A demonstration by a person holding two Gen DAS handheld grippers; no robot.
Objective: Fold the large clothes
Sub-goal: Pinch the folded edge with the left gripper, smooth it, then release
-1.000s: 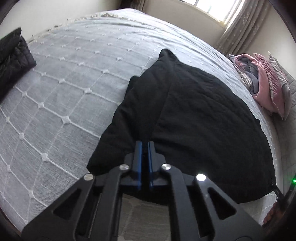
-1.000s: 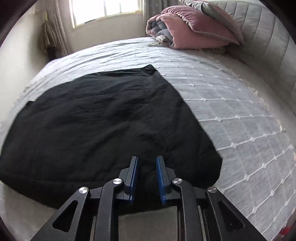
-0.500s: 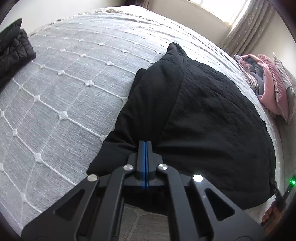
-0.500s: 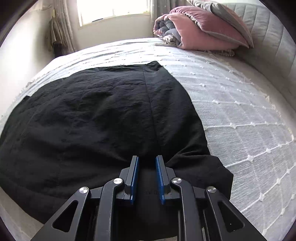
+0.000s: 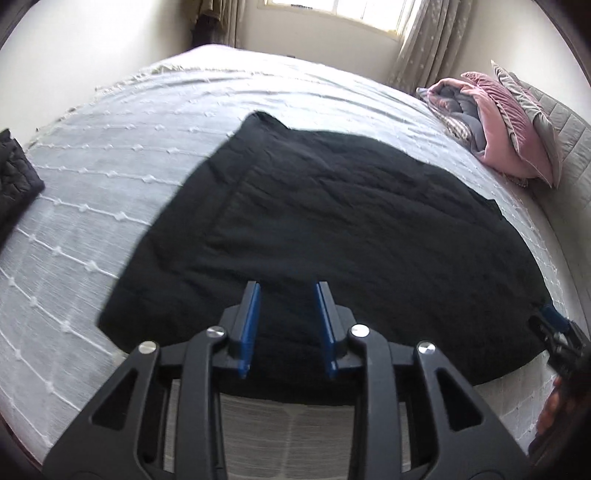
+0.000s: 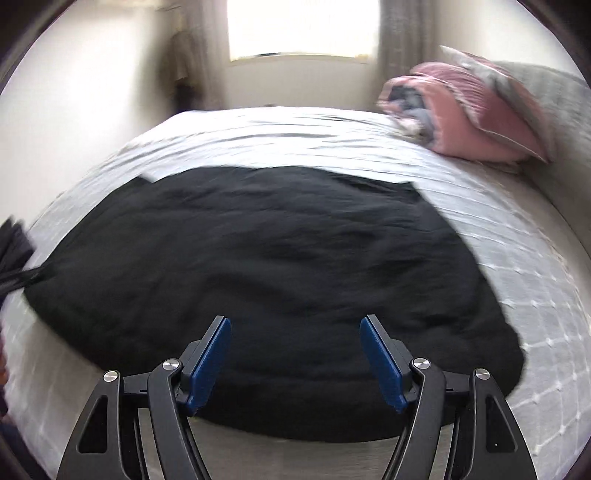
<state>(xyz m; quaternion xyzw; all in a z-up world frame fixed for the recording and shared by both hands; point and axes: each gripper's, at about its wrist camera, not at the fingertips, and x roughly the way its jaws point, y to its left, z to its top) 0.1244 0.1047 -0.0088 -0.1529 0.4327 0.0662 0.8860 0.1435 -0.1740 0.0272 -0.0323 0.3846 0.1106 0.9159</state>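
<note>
I am working in a home bedroom: a wide bed with a pale tufted bedspread is filling my view, pink and grey pillows are sitting at two o'clock, and a curtained window is glowing at twelve.

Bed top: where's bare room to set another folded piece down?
Free: bedspread between the black garment and the dark jacket; also the strip beyond the garment toward the window. Crowded: headboard end, where pink bedding piles up.
</note>
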